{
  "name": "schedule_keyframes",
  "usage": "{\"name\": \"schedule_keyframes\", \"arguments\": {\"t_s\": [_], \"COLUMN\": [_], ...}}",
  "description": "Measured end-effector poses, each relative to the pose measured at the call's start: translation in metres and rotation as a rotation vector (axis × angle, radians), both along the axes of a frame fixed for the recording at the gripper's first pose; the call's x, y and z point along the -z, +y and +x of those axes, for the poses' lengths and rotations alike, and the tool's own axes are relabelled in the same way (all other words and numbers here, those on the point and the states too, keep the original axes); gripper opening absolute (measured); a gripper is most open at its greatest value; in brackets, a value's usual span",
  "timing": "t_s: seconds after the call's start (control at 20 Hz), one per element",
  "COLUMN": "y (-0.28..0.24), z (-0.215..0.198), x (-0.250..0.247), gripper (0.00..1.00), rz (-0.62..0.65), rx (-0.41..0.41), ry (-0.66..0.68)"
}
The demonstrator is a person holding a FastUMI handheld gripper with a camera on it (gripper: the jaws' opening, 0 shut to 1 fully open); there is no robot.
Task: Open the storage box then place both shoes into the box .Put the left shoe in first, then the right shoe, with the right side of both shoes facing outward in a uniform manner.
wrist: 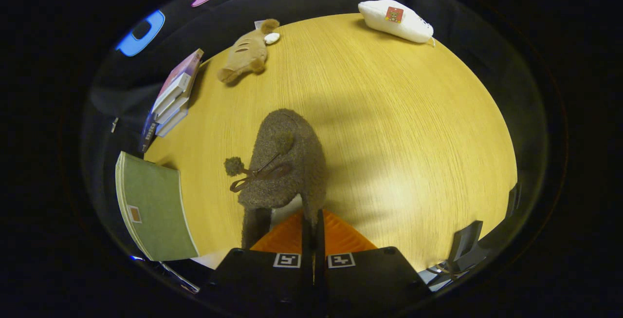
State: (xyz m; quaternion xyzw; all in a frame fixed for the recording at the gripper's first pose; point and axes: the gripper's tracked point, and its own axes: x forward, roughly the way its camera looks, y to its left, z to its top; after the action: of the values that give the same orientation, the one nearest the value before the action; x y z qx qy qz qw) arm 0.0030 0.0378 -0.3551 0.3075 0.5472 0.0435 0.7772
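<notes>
With its fingers nearly closed, the gripper [311, 220] pinches the collar of the fuzzy brown shoe [284, 162] hanging just ahead over the table [413, 138], so a shoe is in transit, and carrying it to the box comes next

The counter [389, 128] is pale yellow wood with fine straight grain. The fuzzy slipper [287, 162] at its middle is grey-brown, with a dark brown cord bow and matching pompoms. At eleven o'clock lies a tan plush toy [245, 54]; at one o'clock a white pouch [396, 22] with a red patch. At eight o'clock sits a sage-green book [153, 208] bearing a small orange square.
</notes>
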Motion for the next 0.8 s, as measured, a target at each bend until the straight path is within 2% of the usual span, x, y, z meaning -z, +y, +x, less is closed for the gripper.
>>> {"name": "schedule_keyframes", "arguments": {"t_s": [0.15, 0.35, 0.8], "y": [0.007, 0.022, 0.100], "z": [0.003, 0.005, 0.016], "x": [-0.031, -0.076, -0.176], "gripper": [0.06, 0.05, 0.05], "rz": [0.079, 0.129, 0.255], "rx": [0.054, 0.083, 0.066], "ry": [-0.021, -0.067, -0.161]}}
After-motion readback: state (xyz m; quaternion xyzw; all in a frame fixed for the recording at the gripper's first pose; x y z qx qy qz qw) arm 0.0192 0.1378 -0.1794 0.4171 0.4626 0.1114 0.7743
